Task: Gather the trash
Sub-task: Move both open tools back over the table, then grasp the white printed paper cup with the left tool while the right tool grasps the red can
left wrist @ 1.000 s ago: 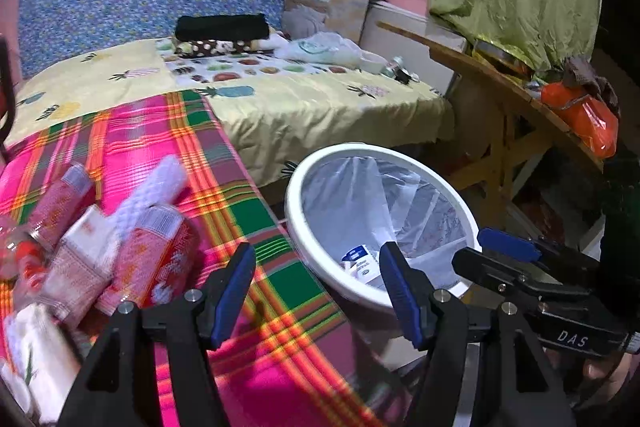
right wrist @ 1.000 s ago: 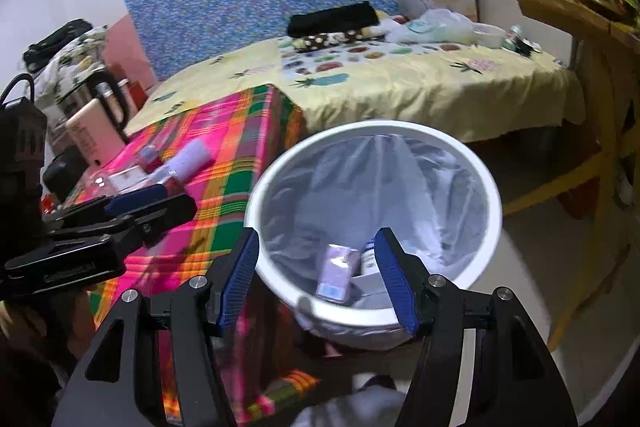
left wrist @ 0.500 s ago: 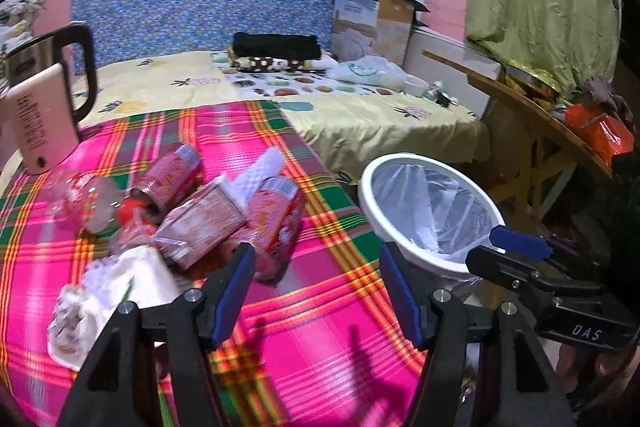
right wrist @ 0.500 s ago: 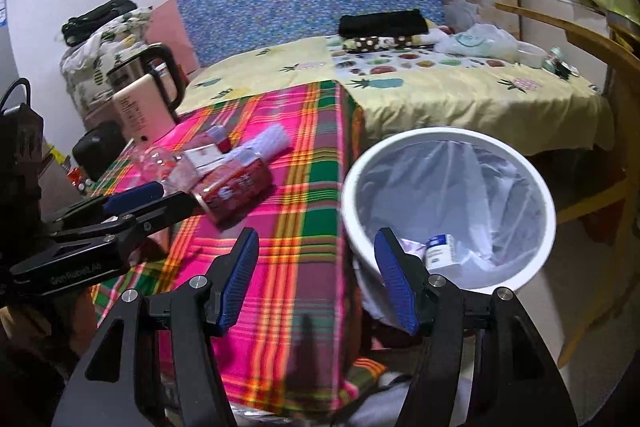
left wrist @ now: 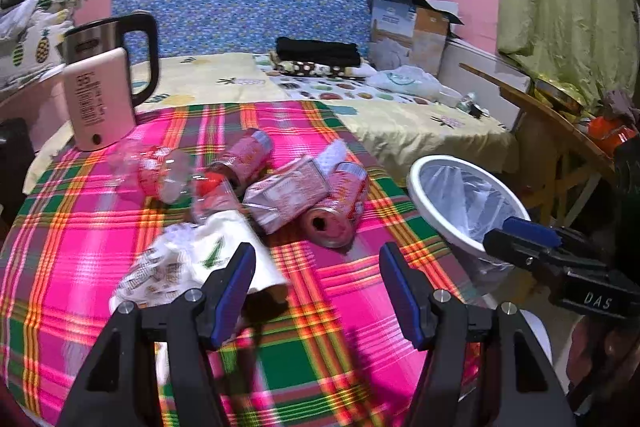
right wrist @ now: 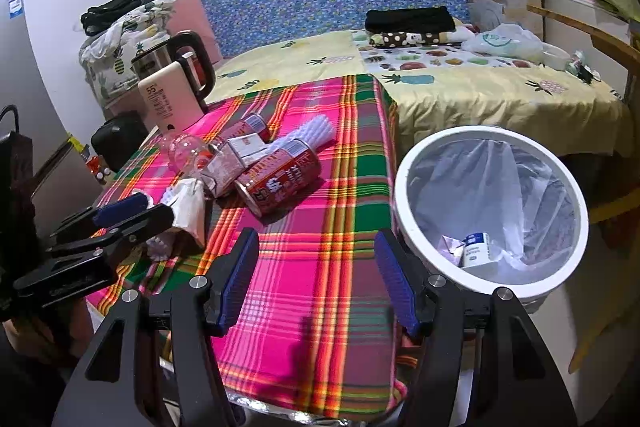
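A pile of trash lies on the pink plaid tablecloth (left wrist: 340, 307): a red can (left wrist: 336, 207) (right wrist: 278, 181), a second red can (left wrist: 248, 155), a pink carton (left wrist: 286, 193), a clear plastic bottle (left wrist: 164, 173) and a crumpled white wrapper (left wrist: 200, 259) (right wrist: 188, 205). A white bin (left wrist: 460, 203) (right wrist: 490, 203) with a clear liner stands right of the table and holds a few small boxes (right wrist: 474, 251). My left gripper (left wrist: 316, 291) is open and empty, just in front of the wrapper. My right gripper (right wrist: 316, 275) is open and empty over the table's near right edge, beside the bin.
A pink electric kettle (left wrist: 100, 91) (right wrist: 172, 95) stands at the table's far left corner. A bed with a yellow sheet (left wrist: 420, 119) lies behind the table and bin. A wooden table (left wrist: 552, 123) stands at the right.
Both grippers have swung left, away from the bin and toward the trash pile on the table. Both have stayed open and empty.
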